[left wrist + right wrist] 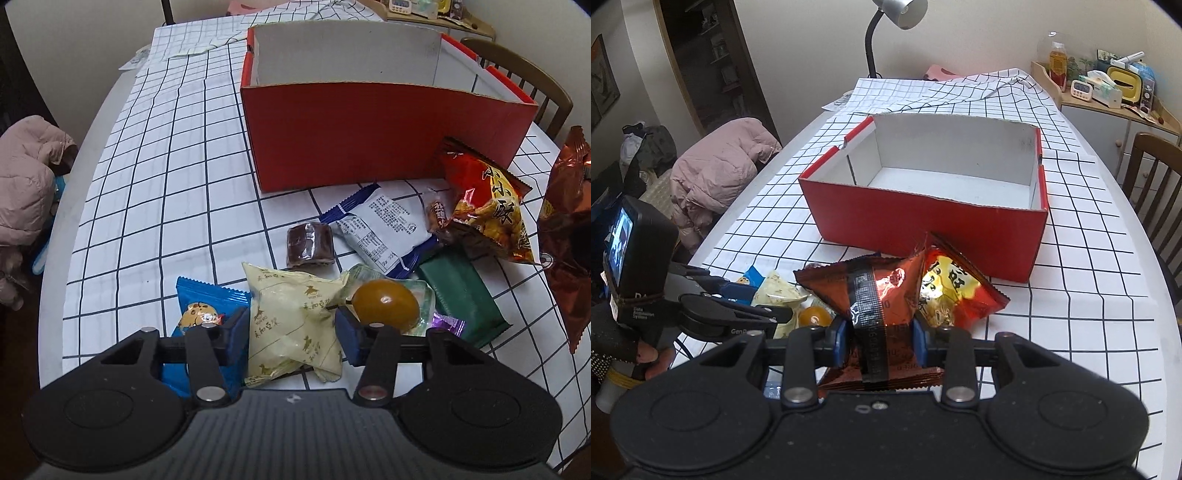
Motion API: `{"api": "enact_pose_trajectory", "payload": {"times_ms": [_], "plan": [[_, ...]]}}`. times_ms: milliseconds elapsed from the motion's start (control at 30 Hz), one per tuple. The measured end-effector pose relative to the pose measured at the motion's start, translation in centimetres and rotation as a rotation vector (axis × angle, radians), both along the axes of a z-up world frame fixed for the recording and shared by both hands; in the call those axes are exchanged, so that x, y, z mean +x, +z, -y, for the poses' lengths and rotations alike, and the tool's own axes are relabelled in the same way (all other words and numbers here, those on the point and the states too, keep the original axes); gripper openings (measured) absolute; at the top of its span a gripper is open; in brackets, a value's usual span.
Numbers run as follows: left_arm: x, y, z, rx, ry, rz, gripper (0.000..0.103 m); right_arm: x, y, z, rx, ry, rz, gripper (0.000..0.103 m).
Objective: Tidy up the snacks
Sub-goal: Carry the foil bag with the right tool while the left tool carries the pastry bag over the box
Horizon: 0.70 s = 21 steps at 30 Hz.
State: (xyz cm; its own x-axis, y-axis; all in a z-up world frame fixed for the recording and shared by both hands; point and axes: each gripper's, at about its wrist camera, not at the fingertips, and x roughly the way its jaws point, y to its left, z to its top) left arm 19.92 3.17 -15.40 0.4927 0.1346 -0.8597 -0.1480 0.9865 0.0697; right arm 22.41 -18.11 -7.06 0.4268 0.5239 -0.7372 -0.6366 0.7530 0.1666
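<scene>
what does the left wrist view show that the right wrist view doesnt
Only the left wrist view: the brown roll cake, the white packet with blue ends, the green bar, and the left gripper shut on the cream packet.
Only the right wrist view: the desk lamp, the box floor, bare where visible, and the right gripper shut on the copper bag.
Both: the red box, checked cloth, red chip bag.

A round table (66,229) under a checked cloth (155,184) — red box (369,133) upper centre, snack packets (384,229) heaped lower right.
</scene>
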Motion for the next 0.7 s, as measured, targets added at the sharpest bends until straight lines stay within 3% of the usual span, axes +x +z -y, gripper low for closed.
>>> {"api": "enact_pose_trajectory", "payload": {"times_ms": [267,433,700], "plan": [[-0.2,-0.1,-0.5,-0.047,0.035,0.038,0.029,0.4,-0.6,0.2,-0.006,-0.012,-0.007,0.033],[-0.9,1.0,-1.1,-0.097,0.089,0.086,0.027,0.6,-0.5,0.4,-0.001,-0.019,0.001,0.033],[-2.6,4.6,-1.1,-0.118,0.096,0.164,0.026,0.4,0.9,0.6,0.011,-0.023,0.04,0.033]]}}
